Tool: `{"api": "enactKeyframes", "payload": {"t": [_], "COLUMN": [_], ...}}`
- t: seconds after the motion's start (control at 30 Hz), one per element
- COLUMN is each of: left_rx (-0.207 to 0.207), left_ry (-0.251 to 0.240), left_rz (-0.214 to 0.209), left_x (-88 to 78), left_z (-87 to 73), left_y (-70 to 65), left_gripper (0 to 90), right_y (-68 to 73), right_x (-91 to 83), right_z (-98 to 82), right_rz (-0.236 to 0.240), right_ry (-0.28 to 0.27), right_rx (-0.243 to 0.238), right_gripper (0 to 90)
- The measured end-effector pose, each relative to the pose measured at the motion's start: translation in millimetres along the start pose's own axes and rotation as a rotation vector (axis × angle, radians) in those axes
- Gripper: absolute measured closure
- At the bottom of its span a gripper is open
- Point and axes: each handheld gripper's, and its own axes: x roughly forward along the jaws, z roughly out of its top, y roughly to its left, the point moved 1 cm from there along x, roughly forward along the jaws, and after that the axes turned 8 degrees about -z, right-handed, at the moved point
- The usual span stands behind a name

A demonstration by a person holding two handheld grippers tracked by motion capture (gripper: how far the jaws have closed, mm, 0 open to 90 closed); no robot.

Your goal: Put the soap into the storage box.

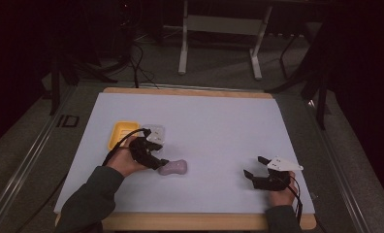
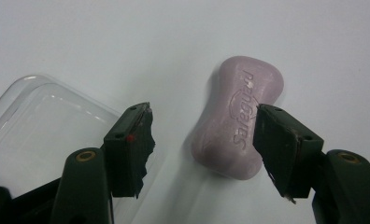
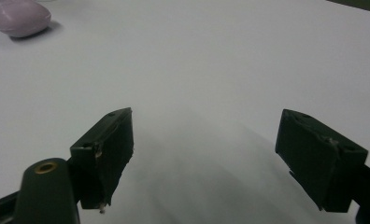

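A pale purple bar of soap [image 1: 173, 168] with raised lettering lies flat on the white sheet, left of the middle. My left gripper [image 1: 158, 162] hovers right over it. In the left gripper view the soap [image 2: 241, 119] sits between the open jaws of the left gripper [image 2: 202, 112]; one jaw stands at its edge, the other is well apart from it. My right gripper [image 1: 253, 166] rests near the front right, and in its own view the right gripper [image 3: 206, 116] is open with nothing between its jaws. The soap [image 3: 17, 16] shows far off at the top left there.
A yellow soap dish [image 1: 122, 132] and a clear plastic lid [image 1: 153, 132] lie just behind the left hand; the clear plastic lid [image 2: 38, 121] sits beside one left jaw. The white sheet [image 1: 204, 121] covers a wooden table. Beyond it are the floor, cables and table legs.
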Motion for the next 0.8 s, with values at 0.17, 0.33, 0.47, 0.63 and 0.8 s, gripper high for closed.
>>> {"api": "enactKeyframes", "payload": {"t": [0.17, 0.33, 0.47, 0.63, 0.8], "left_rx": [0.007, 0.019, 0.026, 0.038, 0.042], "left_ry": [0.022, 0.042, 0.05, 0.073, 0.086], "left_rz": [-0.013, -0.018, -0.022, -0.029, -0.04], "left_x": [3.3, 5.3, 6.4, 10.6, 14.5], "left_z": [2.3, 4.9, 6.6, 10.0, 13.3], "left_y": [0.6, 0.0, 0.1, -1.1, -2.2], "left_gripper": [38.0, 37.3, 37.0, 36.0, 34.7], "right_y": [0.0, 0.0, -0.1, 0.0, 0.0], "right_x": [-0.1, -0.2, -0.2, -0.4, -0.5], "right_z": [-0.1, -0.1, -0.1, -0.1, -0.1], "right_rz": [0.001, 0.002, 0.002, 0.003, 0.003], "right_ry": [-0.001, -0.002, -0.002, -0.002, -0.004], "right_rx": [0.002, 0.001, 0.0, 0.001, -0.001], "right_gripper": [18.9, 18.9, 18.9, 18.9, 18.9]}}
